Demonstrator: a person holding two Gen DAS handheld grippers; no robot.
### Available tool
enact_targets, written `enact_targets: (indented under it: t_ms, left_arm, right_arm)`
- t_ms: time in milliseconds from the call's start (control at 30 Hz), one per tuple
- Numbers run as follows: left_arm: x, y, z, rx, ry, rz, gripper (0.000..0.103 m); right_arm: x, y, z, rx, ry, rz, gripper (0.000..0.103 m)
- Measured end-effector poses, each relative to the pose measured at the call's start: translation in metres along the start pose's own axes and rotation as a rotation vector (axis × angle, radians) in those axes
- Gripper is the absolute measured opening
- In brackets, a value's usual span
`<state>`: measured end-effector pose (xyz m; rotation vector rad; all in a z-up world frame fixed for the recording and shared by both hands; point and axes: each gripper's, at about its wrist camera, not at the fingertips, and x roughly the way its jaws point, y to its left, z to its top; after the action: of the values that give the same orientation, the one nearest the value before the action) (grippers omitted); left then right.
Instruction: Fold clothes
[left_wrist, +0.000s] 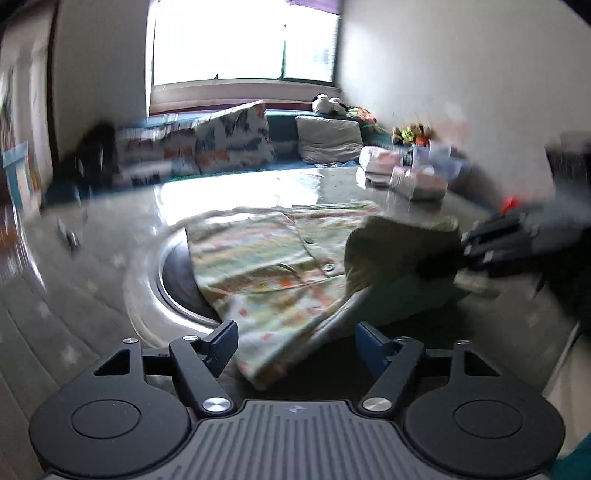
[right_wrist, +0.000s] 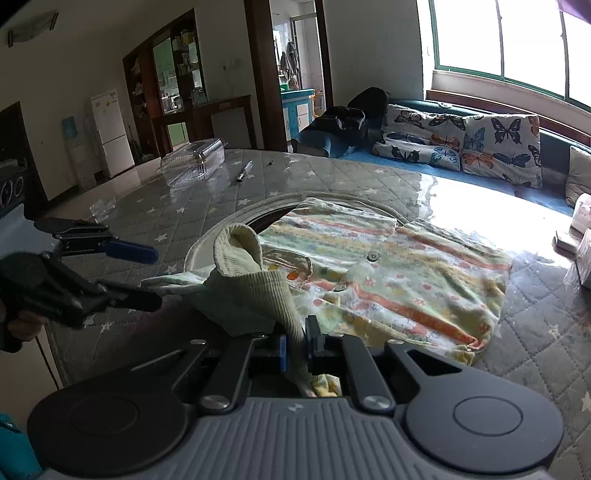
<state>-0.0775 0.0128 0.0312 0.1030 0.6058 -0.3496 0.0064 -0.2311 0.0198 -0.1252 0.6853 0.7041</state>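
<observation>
A: Right wrist view: small pale-green printed child's garment with orange stripes and snap buttons (right_wrist: 388, 280) lay spread on the grey star-quilted table cover (right_wrist: 535, 354), partly over a round recessed ring in the tabletop (right_wrist: 207, 247). Its ribbed pale-green cuff (right_wrist: 258, 291) was lifted and pinched in the right gripper (right_wrist: 295, 350), jaws nearly closed on the fabric.

B: Left one?

A: Left gripper (left_wrist: 295, 343) had its jaws standing wide. In the left wrist view, a garment edge sat between the pads, not pressed.

B: Step?

A: Looked like a sleeve fold, the right pulling the cuff across the body. The next move probably calls for laying it flat over the chest, then the left taking a new grip on the hem.

B: Surroundings?

A: Clear plastic box (right_wrist: 195, 158) and a pen (right_wrist: 243, 171) at the far table edge, butterfly-print cushions (right_wrist: 480, 144) on the teal bench beyond.
</observation>
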Motion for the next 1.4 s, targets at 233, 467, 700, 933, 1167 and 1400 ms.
enact_targets:
  t_ms: [233,467,700,933,1167,1400]
  left_arm:
    - [0.016,-0.019,-0.012,0.297,-0.031,0.067,0.067]
    - [0.032,-0.018,-0.018,0.376,-0.014,0.05,0.014]
    - [0.012,-0.023,-0.02,0.337,-0.052,0.021,0.007]
    - [-0.043,-0.038,-0.028,0.28,-0.061,-0.046,0.007]
    - [-0.08,-0.043,-0.033,0.203,-0.043,-0.097,0.007]
    - [-0.055,-0.012,-0.005,0.104,-0.058,-0.087,0.007]
  right_arm:
    - [0.001,-0.002,0.001,0.017,-0.006,-0.002,0.008]
    - [0.001,-0.004,-0.002,0.026,-0.02,-0.001,0.005]
    - [-0.027,0.006,-0.009,-0.001,-0.065,0.016,0.004]
    - [-0.083,0.032,-0.024,-0.049,-0.063,0.084,0.004]
    - [-0.114,0.057,-0.023,-0.091,-0.052,0.118,0.004]
    - [-0.087,0.041,0.021,-0.101,-0.074,0.082,0.004]
